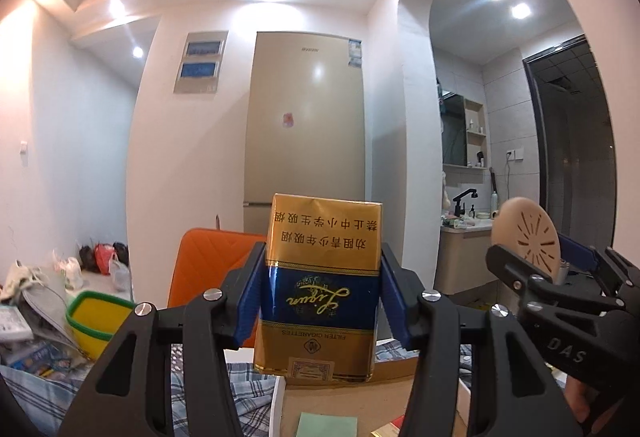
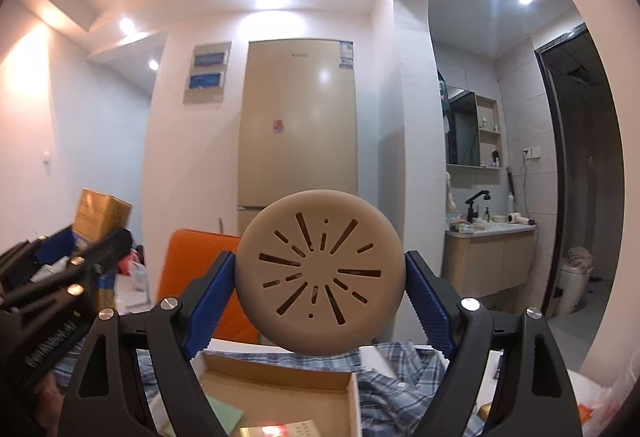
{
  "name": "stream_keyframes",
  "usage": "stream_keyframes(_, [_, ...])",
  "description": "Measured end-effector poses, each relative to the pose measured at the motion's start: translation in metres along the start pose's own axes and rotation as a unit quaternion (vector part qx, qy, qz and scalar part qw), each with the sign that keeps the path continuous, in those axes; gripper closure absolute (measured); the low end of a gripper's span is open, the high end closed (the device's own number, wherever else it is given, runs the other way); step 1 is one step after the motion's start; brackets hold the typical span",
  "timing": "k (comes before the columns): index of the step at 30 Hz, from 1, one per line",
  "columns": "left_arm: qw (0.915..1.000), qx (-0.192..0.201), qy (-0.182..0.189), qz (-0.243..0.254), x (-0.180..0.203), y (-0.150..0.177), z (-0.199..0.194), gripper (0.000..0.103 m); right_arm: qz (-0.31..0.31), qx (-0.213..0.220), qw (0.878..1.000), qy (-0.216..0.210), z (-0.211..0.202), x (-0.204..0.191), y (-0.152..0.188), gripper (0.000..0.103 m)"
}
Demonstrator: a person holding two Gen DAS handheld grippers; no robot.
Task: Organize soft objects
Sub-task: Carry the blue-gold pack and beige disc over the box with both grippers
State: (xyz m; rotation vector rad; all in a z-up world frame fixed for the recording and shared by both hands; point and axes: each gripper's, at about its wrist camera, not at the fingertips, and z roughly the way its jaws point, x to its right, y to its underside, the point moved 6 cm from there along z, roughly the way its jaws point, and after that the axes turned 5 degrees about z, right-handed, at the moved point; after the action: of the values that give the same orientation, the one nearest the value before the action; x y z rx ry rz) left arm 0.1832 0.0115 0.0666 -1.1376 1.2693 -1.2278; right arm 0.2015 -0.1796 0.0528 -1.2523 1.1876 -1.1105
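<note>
My left gripper (image 1: 322,289) is shut on a gold and blue cigarette pack (image 1: 320,277), held upright and upside down, its blue pads (image 1: 250,301) pressing both sides. My right gripper (image 2: 320,289) is shut on a round beige disc with slotted cuts (image 2: 318,273), gripped at its left and right rim. In the left wrist view the disc (image 1: 528,237) and the right gripper show at the right edge. In the right wrist view the cigarette pack (image 2: 100,215) shows at the left, in the left gripper. Both are lifted above a cardboard box (image 2: 280,393) and a blue plaid cloth (image 2: 400,381).
An orange chair back (image 1: 212,261) stands behind the table. A yellow and green basin (image 1: 96,321) and piled papers lie at the left. A green note (image 1: 326,425) lies in the cardboard box. A beige fridge (image 2: 296,125) and a bathroom sink (image 2: 488,233) stand further back.
</note>
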Motion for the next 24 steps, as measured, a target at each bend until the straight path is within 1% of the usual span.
stream_keyframes(3, [0.9997, -0.025, 0.000, 0.002, 0.000, 0.013, 0.012, 0.052, -0.003, -0.013, 1.000, 0.008, 0.012, 0.006, 0.011, 0.018])
stream_keyframes(4, [0.9990, -0.045, 0.005, 0.003, 0.001, 0.020, 0.019, 0.052, -0.008, -0.021, 1.000, 0.009, 0.015, 0.007, 0.016, 0.018])
stream_keyframes(5, [0.9972, -0.074, 0.015, 0.004, 0.003, 0.027, 0.026, 0.052, -0.010, -0.030, 0.999, 0.007, 0.019, 0.008, 0.021, 0.018])
stream_keyframes(6, [0.9927, -0.117, 0.031, 0.000, 0.005, 0.037, 0.036, 0.052, -0.010, -0.043, 0.999, 0.006, 0.025, 0.008, 0.028, 0.018])
stream_keyframes(7, [0.9893, -0.141, 0.036, -0.003, 0.006, 0.043, 0.042, 0.052, -0.009, -0.055, 0.998, 0.006, 0.030, 0.010, 0.034, 0.018])
stream_keyframes(8, [0.9863, -0.161, 0.037, -0.001, 0.008, 0.048, 0.046, 0.052, -0.008, -0.069, 0.998, 0.004, 0.036, 0.011, 0.040, 0.018])
stream_keyframes(10, [0.9792, -0.199, 0.032, 0.018, 0.012, 0.061, 0.054, 0.052, -0.008, -0.111, 0.994, -0.005, 0.051, 0.011, 0.056, 0.018])
stream_keyframes(12, [0.9720, -0.231, 0.035, 0.027, 0.018, 0.073, 0.060, 0.052, -0.011, -0.145, 0.989, -0.010, 0.063, 0.011, 0.067, 0.018])
stream_keyframes(14, [0.9645, -0.259, 0.040, 0.029, 0.021, 0.083, 0.063, 0.052, -0.012, -0.186, 0.982, -0.022, 0.074, 0.011, 0.082, 0.018])
stream_keyframes(15, [0.9606, -0.273, 0.042, 0.030, 0.024, 0.089, 0.065, 0.052, -0.012, -0.216, 0.976, -0.031, 0.081, 0.010, 0.091, 0.018])
stream_keyframes(19, [0.9535, -0.297, 0.041, 0.027, 0.028, 0.100, 0.069, 0.052, -0.014, -0.278, 0.960, -0.036, 0.097, 0.010, 0.117, 0.018])
stream_keyframes(21, [0.9525, -0.301, 0.037, 0.031, 0.029, 0.100, 0.072, 0.052, -0.013, -0.303, 0.952, -0.034, 0.103, 0.011, 0.127, 0.018])
stream_keyframes(24, [0.9503, -0.307, 0.035, 0.035, 0.030, 0.103, 0.072, 0.051, -0.006, -0.333, 0.941, -0.049, 0.106, 0.010, 0.142, 0.018])
